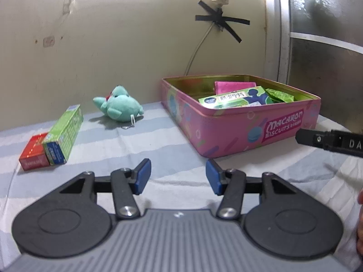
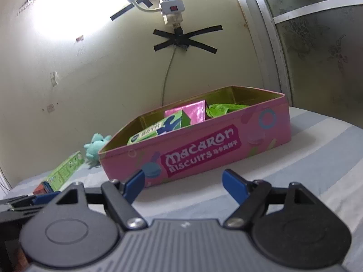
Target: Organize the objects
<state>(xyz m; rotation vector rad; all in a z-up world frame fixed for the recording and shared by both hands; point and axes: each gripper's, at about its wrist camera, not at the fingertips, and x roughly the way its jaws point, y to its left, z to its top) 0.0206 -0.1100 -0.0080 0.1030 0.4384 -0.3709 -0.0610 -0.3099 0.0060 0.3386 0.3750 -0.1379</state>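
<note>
Left gripper (image 1: 178,178) and right gripper (image 2: 183,187), both spread and empty, face the pink Macaron Biscuits tin (image 1: 254,125); a teal plush toy (image 1: 120,104) lies left of the tin.

My left gripper (image 1: 178,176) shows blue pads on black arms, and my right gripper (image 2: 183,184) matches. Ahead, the pink tin (image 1: 240,131) (gold inside, white lettering) holds a green-and-white box (image 1: 231,99) and a magenta packet (image 1: 234,86). Left of the tin: teal plush (image 1: 120,105), green carton (image 1: 64,133), red box (image 1: 34,151), on a blue-and-white striped cloth (image 1: 136,149).
</note>
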